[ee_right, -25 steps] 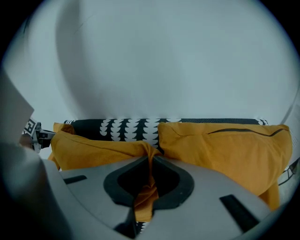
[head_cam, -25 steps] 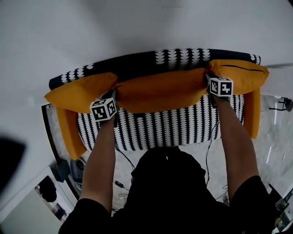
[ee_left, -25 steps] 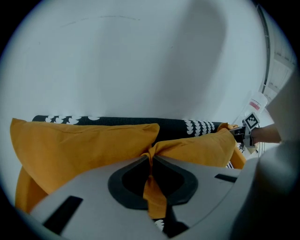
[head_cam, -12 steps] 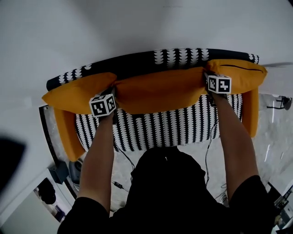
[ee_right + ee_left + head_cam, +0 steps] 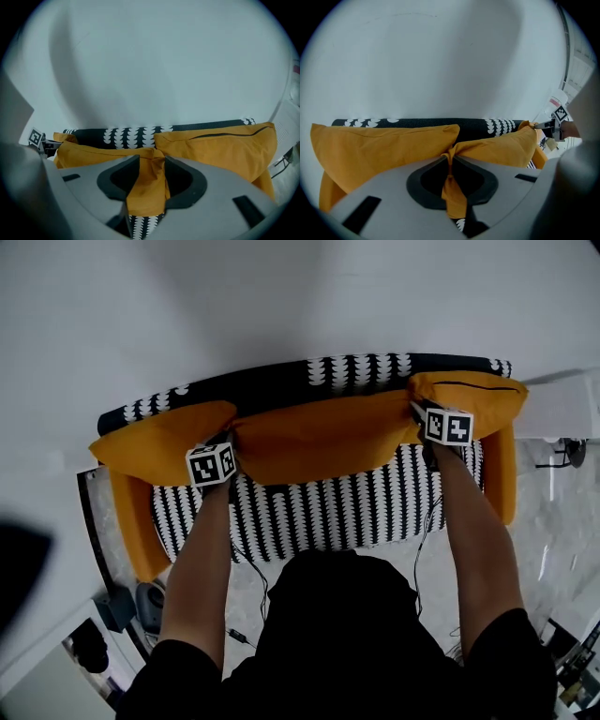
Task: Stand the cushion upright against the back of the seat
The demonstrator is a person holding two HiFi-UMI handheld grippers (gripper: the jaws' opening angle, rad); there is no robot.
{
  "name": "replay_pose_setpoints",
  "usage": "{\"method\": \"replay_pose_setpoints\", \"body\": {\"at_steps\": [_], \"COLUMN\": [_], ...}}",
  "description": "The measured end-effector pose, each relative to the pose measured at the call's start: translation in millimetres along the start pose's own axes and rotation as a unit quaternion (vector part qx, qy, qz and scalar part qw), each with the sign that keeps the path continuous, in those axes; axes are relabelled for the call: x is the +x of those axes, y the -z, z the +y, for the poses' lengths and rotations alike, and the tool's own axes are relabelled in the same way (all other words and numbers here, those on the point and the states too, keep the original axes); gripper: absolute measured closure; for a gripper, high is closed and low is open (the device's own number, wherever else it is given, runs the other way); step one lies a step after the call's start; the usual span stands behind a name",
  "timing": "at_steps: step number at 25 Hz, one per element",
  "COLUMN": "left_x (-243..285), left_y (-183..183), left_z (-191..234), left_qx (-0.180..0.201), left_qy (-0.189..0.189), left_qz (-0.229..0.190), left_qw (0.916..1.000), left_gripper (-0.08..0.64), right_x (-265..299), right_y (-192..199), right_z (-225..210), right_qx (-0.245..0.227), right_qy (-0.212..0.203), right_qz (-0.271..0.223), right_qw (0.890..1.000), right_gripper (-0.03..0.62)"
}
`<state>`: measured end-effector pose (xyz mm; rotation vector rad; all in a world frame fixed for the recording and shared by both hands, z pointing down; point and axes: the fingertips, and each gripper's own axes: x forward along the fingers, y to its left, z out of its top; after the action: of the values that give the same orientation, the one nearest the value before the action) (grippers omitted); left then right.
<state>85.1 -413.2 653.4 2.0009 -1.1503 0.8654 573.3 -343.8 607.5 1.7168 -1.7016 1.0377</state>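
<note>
left gripper (image 5: 450, 164): jaws pinched tight on one corner of the middle cushion (image 5: 323, 432).
right gripper (image 5: 149, 173): jaws have just been opening and now stand apart. the cushion's other corner hangs loose between them, perhaps brushing a pad.
middle cushion: orange, long axis running side to side, set against the backrest (image 5: 281, 381) above the striped seat (image 5: 328, 507).
count: three orange cushions in a row, with left cushion (image 5: 159, 442) and right cushion (image 5: 478, 395) at the ends. two grippers, one sofa.
</note>
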Motion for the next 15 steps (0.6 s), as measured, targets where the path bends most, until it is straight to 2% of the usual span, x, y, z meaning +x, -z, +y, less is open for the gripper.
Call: {"method": "replay_pose_setpoints", "body": {"at_steps": [4, 7, 10, 12, 15], "left_x": [-14, -34, -57, -72, -96], "left_y": [-1, -10, -20, -24, -29], "left_z": [-3, -7, -16, -28, -50], "left_qx": [0.006, 0.010, 0.001, 0.009, 0.030], "left_qy": [-0.008, -0.005, 0.013, 0.025, 0.046], "left_qz": [-0.007, -0.038, -0.075, -0.094, -0.117], "left_qw": [0.9999, 0.9992, 0.9971, 0.9952, 0.9917], "left_gripper": [0.510, 0.476, 0.449, 0.449, 0.449], "right_x": [-34, -66, -95, -116, -151], "right_y": [-7, -11, -15, -18, -20], "right_z": [16, 35, 53, 66, 97], "right_qx": [-0.016, -0.025, 0.012, 0.042, 0.053], "right_qy": [-0.015, -0.033, -0.061, -0.080, -0.120], "right_qz": [-0.039, -0.073, -0.107, -0.133, -0.169], "right_qw": [0.999, 0.996, 0.992, 0.987, 0.977], "right_gripper": [0.433, 0.434, 0.461, 0.530, 0.551]}}
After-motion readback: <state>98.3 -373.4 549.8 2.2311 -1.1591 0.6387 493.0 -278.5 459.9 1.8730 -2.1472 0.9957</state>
